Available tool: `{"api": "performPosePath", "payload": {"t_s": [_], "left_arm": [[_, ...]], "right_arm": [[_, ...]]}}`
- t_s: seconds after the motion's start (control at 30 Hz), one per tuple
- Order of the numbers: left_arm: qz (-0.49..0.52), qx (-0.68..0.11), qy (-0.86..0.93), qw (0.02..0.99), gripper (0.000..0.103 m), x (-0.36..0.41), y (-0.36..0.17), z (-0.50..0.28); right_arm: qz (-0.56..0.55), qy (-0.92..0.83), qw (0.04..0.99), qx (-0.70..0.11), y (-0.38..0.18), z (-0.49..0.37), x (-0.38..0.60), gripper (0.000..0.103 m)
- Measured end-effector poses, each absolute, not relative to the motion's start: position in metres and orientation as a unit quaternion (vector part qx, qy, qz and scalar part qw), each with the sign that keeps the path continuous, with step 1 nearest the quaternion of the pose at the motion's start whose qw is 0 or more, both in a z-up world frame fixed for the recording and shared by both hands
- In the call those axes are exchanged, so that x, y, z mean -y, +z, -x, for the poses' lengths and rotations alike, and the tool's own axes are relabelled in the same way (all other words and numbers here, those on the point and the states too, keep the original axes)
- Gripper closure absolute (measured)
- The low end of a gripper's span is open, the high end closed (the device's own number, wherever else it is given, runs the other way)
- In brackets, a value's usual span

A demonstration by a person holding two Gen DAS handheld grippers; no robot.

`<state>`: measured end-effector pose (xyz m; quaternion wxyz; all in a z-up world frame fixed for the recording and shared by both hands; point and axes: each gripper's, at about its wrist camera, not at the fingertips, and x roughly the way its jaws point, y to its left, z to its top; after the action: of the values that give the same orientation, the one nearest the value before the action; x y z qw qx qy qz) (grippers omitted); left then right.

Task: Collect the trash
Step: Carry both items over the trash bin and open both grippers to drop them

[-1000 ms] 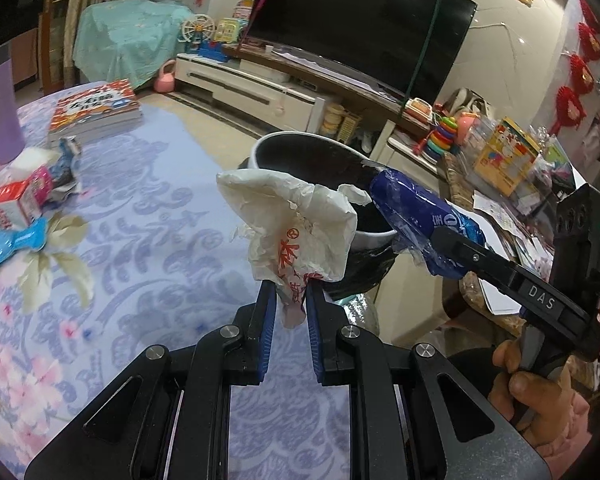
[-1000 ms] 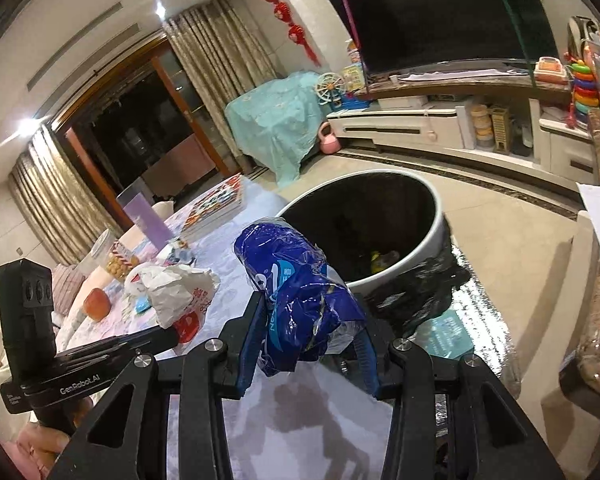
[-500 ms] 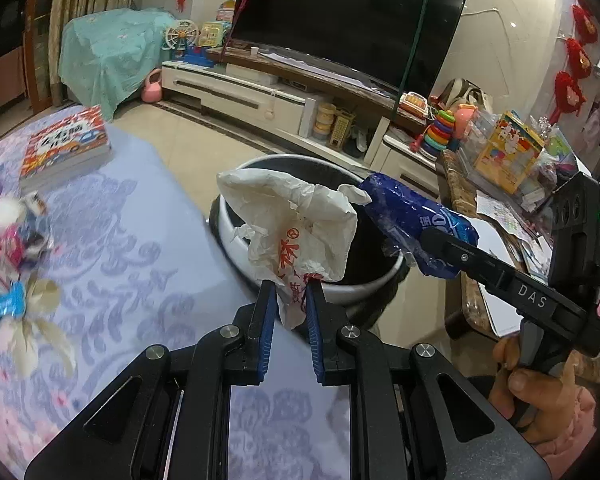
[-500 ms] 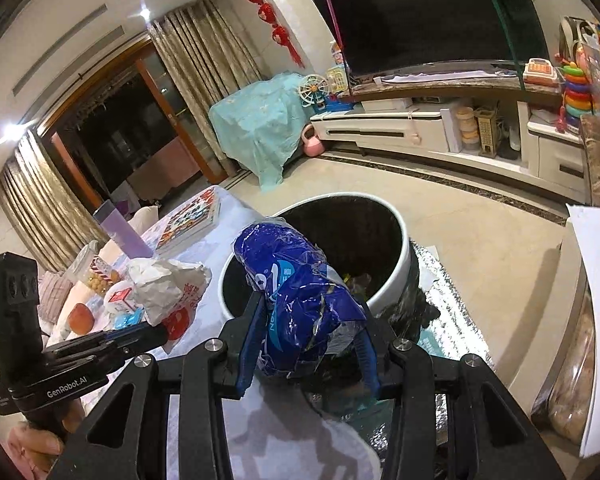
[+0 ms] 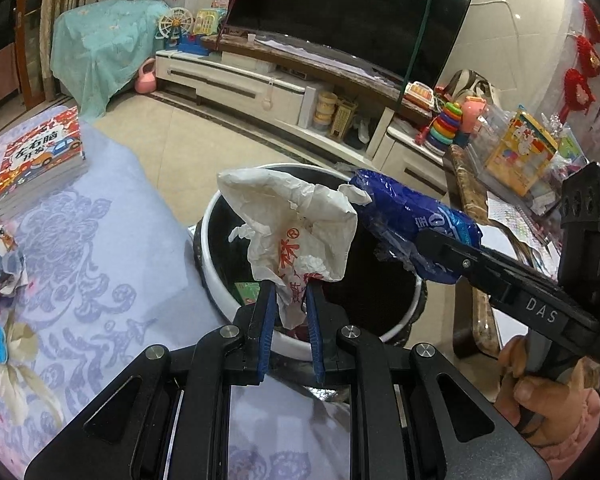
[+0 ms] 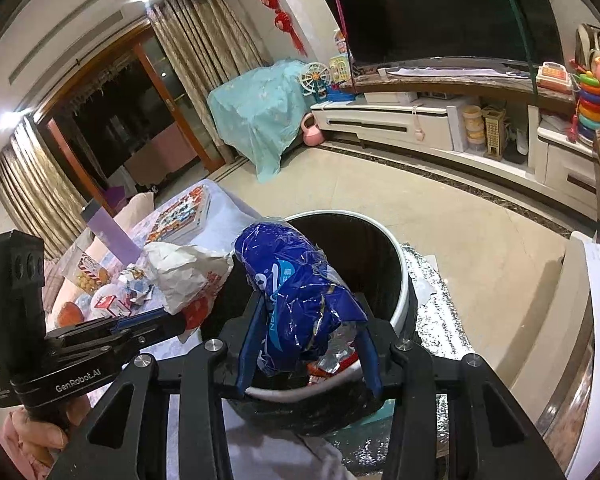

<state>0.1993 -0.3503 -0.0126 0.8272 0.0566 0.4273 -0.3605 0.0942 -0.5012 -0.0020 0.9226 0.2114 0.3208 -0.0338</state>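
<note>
The left gripper (image 5: 290,296) is clamping the lower end of a crumpled white paper wrapper with red print (image 5: 296,232), its blue pads squeezed tight on it. The right gripper (image 6: 310,336) is pinching a crinkled blue plastic snack bag (image 6: 300,296) between its jaws. Both pieces of trash are hanging above the mouth of a round white bin lined with a black bag (image 5: 216,272), which is standing on the floor just beside the table covered in a lilac patterned cloth (image 5: 100,280). More scraps are lying on that cloth near a stack of picture books (image 5: 40,160)
</note>
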Motion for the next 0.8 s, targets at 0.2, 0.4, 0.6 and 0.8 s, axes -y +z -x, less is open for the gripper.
{"api": "performPosePath", "payload": {"t_s": [0.2,0.4,0.6,0.8], "left_arm": [[-0.057,-0.437,-0.358,0.823,0.087,0.355,-0.018,-0.204],[-0.055,-0.445,-0.351,0.822,0.065,0.355,-0.020,-0.208],[-0.041,-0.445,-0.344,0.826,0.055,0.343,-0.021,-0.207],[-0.029,-0.436,-0.332,0.836,0.045,0.319,-0.021,-0.195]], "right_arm": [[-0.211,-0.032,0.918,-0.334,-0.007,-0.104,0.506,0.058],[-0.221,-0.031,0.916,-0.334,-0.009,-0.110,0.514,0.053],[-0.235,-0.035,0.913,-0.331,-0.008,-0.109,0.519,0.043],[-0.238,-0.037,0.916,-0.320,-0.002,-0.102,0.514,0.033]]}}
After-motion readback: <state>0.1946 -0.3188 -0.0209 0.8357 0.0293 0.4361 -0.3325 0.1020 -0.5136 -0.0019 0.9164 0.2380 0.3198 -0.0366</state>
